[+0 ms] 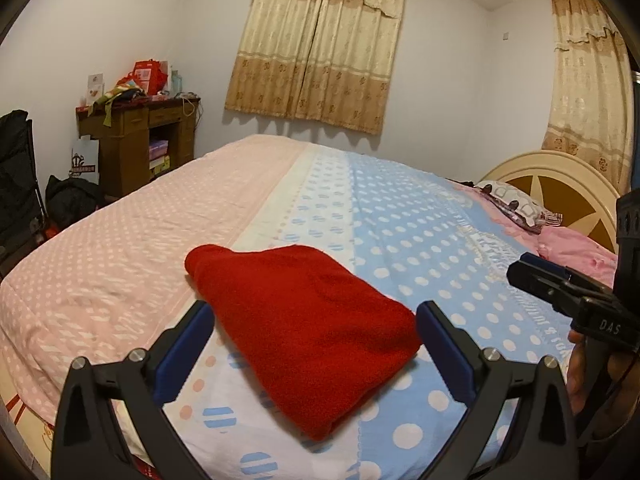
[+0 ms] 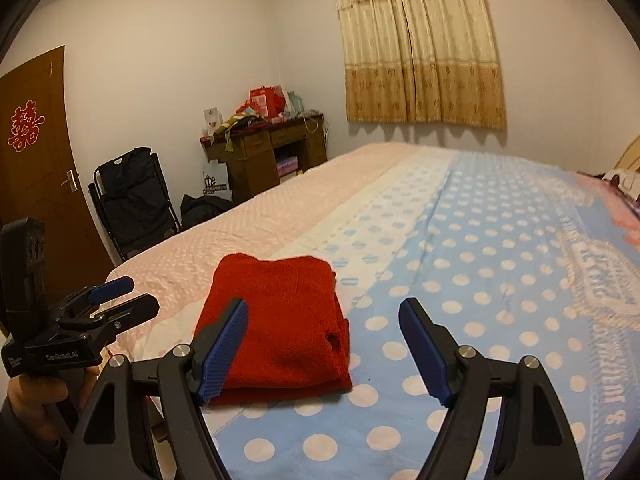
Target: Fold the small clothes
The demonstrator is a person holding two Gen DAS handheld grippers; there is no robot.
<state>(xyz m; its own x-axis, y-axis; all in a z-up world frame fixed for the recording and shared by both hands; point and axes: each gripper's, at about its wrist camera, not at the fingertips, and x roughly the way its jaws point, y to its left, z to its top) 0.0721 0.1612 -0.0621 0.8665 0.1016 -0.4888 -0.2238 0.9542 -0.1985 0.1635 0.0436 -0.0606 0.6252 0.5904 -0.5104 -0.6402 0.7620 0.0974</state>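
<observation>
Cluttered desk (image 1: 136, 136) beyond red garment (image 1: 304, 328)

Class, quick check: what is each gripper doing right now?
Left gripper: open, holding nothing.
Right gripper: open, holding nothing.
The folded red garment lies free.

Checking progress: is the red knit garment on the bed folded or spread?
Folded: the red knit garment lies as a compact layered rectangle on the dotted bedsheet.
</observation>
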